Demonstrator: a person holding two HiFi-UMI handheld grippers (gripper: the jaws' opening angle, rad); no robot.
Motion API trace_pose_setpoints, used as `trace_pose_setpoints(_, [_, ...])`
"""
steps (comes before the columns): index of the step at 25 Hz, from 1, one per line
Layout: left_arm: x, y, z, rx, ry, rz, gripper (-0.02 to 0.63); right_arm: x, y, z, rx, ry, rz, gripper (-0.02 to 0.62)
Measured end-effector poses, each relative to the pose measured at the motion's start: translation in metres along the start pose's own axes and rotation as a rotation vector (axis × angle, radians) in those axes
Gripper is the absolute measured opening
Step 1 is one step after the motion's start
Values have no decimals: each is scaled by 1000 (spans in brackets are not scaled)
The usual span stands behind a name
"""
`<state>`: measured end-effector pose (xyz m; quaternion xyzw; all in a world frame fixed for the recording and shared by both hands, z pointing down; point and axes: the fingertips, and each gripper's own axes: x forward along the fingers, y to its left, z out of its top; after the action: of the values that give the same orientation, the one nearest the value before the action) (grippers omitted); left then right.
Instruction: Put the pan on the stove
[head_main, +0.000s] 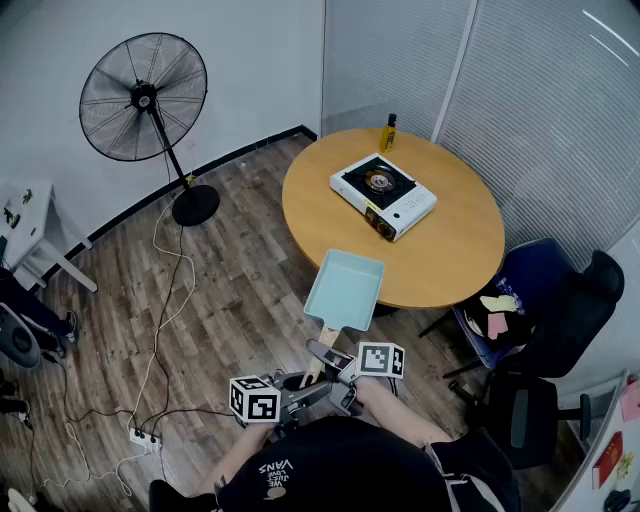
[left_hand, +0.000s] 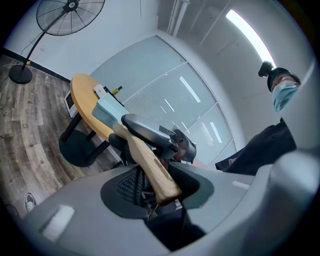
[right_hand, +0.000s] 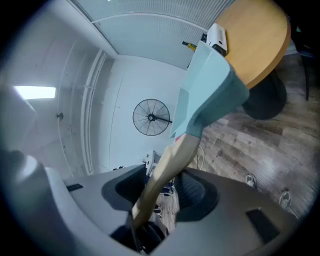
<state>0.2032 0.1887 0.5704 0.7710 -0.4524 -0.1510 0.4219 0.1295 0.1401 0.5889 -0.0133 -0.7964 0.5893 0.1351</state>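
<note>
Pan (head_main: 345, 288) hung mid-frame, short of the counter (head_main: 450, 250), handle pinched by left hand-held gripper (head_main: 300, 388) and right hand-held gripper (head_main: 333, 358). Stove (head_main: 383, 195), upper centre, stood bare; placing remained.

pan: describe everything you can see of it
Shallow rectangular pan, pale blue, empty, looks like coated metal, with a light wooden handle. It hangs in the air, roughly level, at the table's near edge, short of the stove. The left gripper and right gripper both have jaws shut on the handle, right nearer the pan body; nothing else touches it.
</note>
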Motion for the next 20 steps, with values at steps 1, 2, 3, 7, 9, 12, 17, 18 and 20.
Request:
trace_pose_setpoints(1, [0, -1, -2, 0, -1, 0, 141, -2, 0, -2, 0, 2, 0, 179])
trace_pose_setpoints(2, [1, -2, -4, 0, -2, 0, 141, -3, 0, -3, -1, 4, 0, 179])
trace_pose_setpoints(3, [1, -3, -5, 1, -3, 0, 141, -4, 0, -4, -3, 6, -1, 179])
trace_pose_setpoints(7, [-1, -2, -3, 2, -7, -3, 141, -2, 1, -3, -9, 3, -3, 179])
trace_pose_setpoints(9, [-1, 1, 1, 4, -7, -6, 140, 1, 1, 1, -10, -2, -6, 179])
trace_pose_setpoints(12, [-4, 9, 12, 12, -2, -11, 140, 12, 4, 9, -16, -14, -4, 179])
trace_pose_setpoints(17, [-12, 28, 41, 25, 14, -26, 140, 39, 6, 31, -13, -44, -6, 179])
trace_pose_setpoints(18, [-13, 32, 47, 27, 18, -30, 140, 44, 6, 36, -13, -49, -9, 179])
trace_pose_setpoints(20, [-15, 41, 61, 32, 25, -38, 140, 56, 7, 48, -15, -60, -16, 179])
